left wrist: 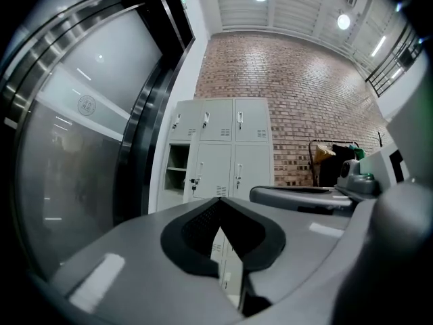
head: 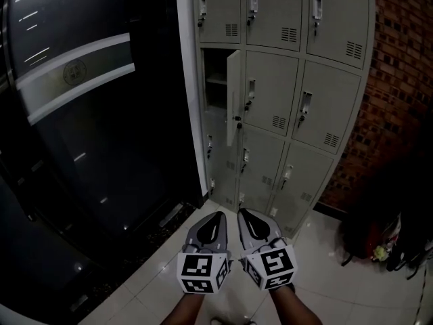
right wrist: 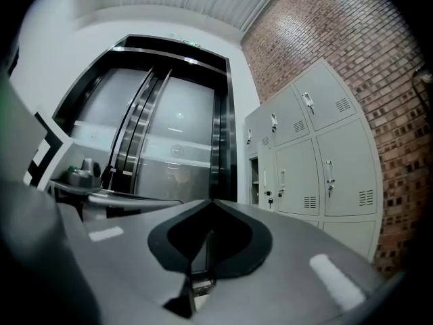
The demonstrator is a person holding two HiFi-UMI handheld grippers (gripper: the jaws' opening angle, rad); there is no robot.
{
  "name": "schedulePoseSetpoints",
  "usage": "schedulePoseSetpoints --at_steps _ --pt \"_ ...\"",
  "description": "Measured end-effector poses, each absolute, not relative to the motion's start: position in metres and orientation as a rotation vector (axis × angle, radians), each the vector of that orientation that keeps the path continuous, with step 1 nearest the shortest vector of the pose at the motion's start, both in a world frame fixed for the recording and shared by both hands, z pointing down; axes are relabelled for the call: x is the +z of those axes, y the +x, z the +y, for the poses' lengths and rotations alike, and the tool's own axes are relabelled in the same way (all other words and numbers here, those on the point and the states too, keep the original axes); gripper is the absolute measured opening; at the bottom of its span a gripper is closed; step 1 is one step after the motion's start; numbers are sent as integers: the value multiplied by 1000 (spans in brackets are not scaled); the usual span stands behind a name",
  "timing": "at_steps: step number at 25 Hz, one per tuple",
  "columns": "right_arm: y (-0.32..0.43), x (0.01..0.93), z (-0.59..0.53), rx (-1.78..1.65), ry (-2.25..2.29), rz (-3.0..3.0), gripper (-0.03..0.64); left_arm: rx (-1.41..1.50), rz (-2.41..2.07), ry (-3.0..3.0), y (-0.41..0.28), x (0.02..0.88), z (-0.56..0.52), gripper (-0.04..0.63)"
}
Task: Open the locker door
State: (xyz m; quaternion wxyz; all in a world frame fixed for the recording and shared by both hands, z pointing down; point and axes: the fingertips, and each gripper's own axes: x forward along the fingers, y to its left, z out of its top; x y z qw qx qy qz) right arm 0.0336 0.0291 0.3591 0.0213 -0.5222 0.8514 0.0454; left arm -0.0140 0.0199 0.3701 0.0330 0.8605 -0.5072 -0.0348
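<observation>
A bank of grey lockers (head: 291, 80) stands ahead against the brick wall. One door (head: 233, 97) in the left column, second row from the top, hangs open, with a key in its lock and a dark shelf inside. That open compartment (left wrist: 177, 175) also shows in the left gripper view, and its door (right wrist: 265, 181) shows in the right gripper view. My left gripper (head: 218, 215) and right gripper (head: 242, 212) are side by side low over the floor, well short of the lockers. Both are shut with nothing between the jaws.
A dark curved glass wall (head: 88, 127) with a black frame fills the left. A brick wall (head: 406, 80) runs along the right. Dark bags (head: 385, 239) lie on the tiled floor (head: 325, 290) at the right, beside the lockers.
</observation>
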Motion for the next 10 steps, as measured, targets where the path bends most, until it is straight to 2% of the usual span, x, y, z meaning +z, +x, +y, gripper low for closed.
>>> schedulePoseSetpoints --at_steps 10 --pt "82 353 64 165 -1557 2686 0 -100 -1602 2631 40 368 57 5"
